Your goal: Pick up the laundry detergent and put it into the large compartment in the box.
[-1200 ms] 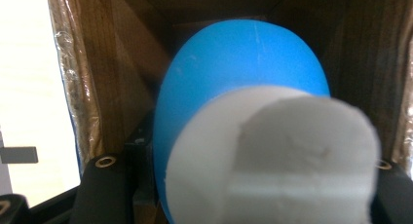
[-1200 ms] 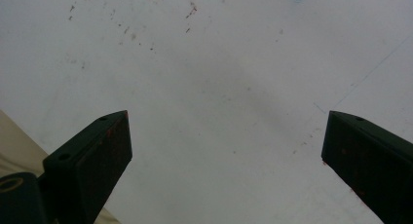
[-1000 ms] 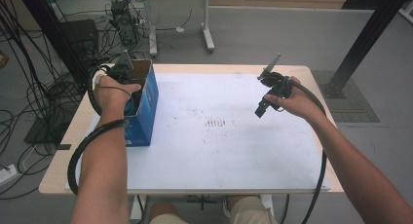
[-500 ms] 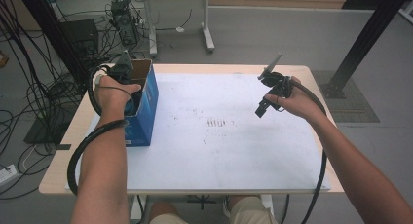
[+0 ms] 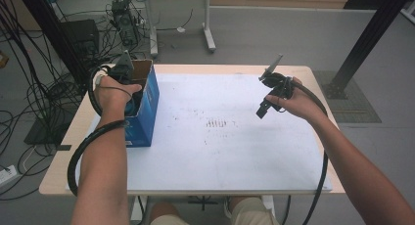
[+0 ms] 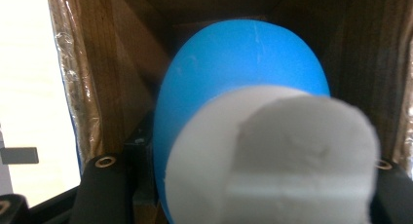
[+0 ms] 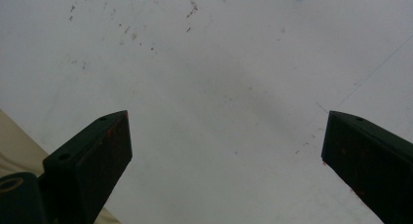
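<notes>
An open blue cardboard box stands at the table's left side. My left gripper reaches down into it, with the hand above the opening. Its jaws are shut on a rounded blue object that has a white rounded piece in front of it, close to the lens. Brown inner walls of the box surround them. My right gripper hangs over the right half of the white table top, tilted down. In the right gripper view the right gripper is open with nothing between its jaws.
The white sheet carries small dark marks near its middle. Cables and a black stand lie on the floor to the left, another table's legs stand behind, and a black post rises at the right.
</notes>
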